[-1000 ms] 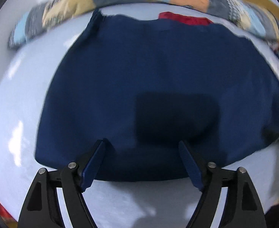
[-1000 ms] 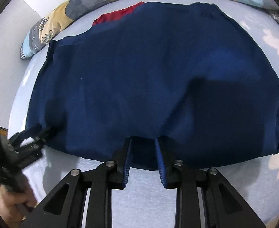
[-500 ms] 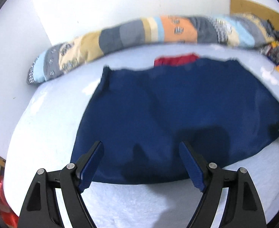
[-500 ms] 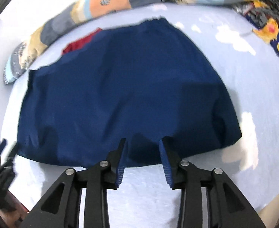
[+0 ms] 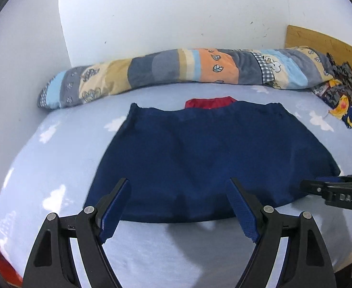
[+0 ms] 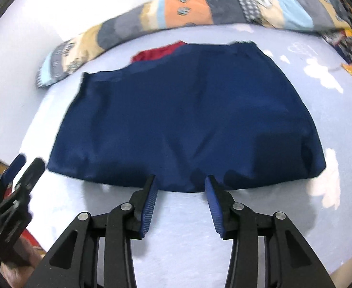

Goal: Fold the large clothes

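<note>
So, quick rundown of where you're at:

Garment: the navy garment [image 5: 212,158] lies flat on the bed [image 5: 56,163], spread across the middle, its gathered band toward the far edge by the patchwork bolster [image 5: 176,69]. A bit of red cloth [image 5: 209,102] pokes out from under that far band.

Long axis: looks like it runs side to side across the bed, so the near hem is a long line lying right across your fingers. That's my read through a fisheye, so take it loosely.

Left gripper [image 5: 178,207]: jaws spread wide, holding nothing, hovering just off the near hem toward its left half. The hem sits straight ahead between the blue pads [image 5: 114,212].

Right gripper [image 6: 180,199]: jaws parted, narrower than the left, also empty. Tips are right at the near hem, around the middle to right part. Whether they touch the cloth, can't tell, the view's blurry.

Who's nearer: right one, I'd say; its tips overlap the hem line, the left sits a touch back.

What the move turns on: the cloth lies forward of both sets of fingers, away from you. If the next fold goes hem to band, you'd pinch the near edge at two spots well apart and carry it toward the bolster.

Watch out: the right near corner looks a bit bunched, might drag.
</note>
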Demonstrator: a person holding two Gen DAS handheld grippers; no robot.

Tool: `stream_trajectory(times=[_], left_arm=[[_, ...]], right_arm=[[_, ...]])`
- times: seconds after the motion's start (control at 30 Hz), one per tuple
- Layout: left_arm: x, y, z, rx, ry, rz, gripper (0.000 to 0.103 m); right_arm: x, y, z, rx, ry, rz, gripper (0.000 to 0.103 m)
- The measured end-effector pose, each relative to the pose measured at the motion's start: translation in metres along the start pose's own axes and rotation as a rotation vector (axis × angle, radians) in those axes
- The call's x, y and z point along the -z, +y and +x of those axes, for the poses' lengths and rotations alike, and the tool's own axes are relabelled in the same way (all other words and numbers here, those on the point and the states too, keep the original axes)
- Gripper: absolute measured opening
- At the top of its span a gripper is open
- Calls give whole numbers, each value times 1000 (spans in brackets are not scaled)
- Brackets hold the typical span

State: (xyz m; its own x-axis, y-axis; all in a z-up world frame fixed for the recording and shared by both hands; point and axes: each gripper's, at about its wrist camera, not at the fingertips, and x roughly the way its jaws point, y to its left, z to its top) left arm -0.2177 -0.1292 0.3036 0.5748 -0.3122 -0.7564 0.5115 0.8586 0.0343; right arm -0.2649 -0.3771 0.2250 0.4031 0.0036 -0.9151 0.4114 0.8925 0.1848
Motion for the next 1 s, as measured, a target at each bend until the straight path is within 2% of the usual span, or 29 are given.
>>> stream_trajectory(times=[0.2,0.33,0.63,1.0], left_arm=[[-3,6,5,13,0,-42,82],[-7,5,11,14,3,-44,82],[-7,-3,22,15,28,-8,82],[-6,-11,22,4,-1,23,82]], right_arm=[[4,30,-12,97,-92,-162,43],[1,32,-8,130,-92,-197,47],[2,25,-1,161,-67,-184,49],[-4,15,12,183,-33,-145,50]])
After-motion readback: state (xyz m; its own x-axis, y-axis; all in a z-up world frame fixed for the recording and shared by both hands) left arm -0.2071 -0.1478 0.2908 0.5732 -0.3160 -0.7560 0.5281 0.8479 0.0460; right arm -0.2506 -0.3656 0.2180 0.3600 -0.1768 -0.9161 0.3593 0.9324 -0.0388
